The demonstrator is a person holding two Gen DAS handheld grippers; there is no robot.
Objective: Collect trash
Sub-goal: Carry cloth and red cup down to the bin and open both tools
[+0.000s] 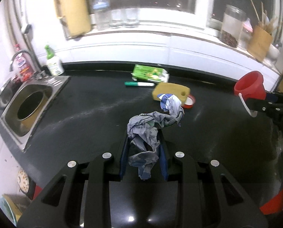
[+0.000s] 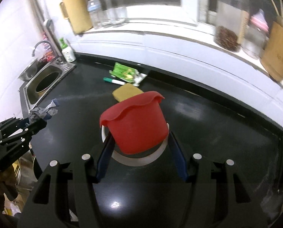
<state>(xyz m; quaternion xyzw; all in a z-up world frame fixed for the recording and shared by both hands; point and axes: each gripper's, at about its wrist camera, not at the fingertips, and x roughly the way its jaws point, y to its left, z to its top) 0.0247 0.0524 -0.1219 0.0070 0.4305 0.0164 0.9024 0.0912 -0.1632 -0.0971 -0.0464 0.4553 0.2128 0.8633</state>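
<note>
My left gripper [image 1: 143,133] is shut on a crumpled grey-blue wrapper [image 1: 151,125] and holds it above the black counter [image 1: 84,114]. The same wrapper shows at the left in the right wrist view [image 2: 43,112], in the left gripper [image 2: 36,122]. My right gripper [image 2: 139,135] is shut on a small red bucket [image 2: 135,123] with a white handle, held tilted over the counter. The bucket also shows at the right in the left wrist view [image 1: 249,85]. A green packet [image 1: 151,73], a green-capped marker [image 1: 139,84], a yellow sponge [image 1: 170,91] and a red lid [image 1: 189,101] lie on the counter.
A steel sink [image 1: 29,106] with a tap is at the left, a soap bottle [image 1: 54,62] beside it. The window sill holds a yellow jug [image 1: 74,9], clear bottles [image 1: 114,11], a glass jar [image 1: 231,26] and a wooden board [image 2: 276,55].
</note>
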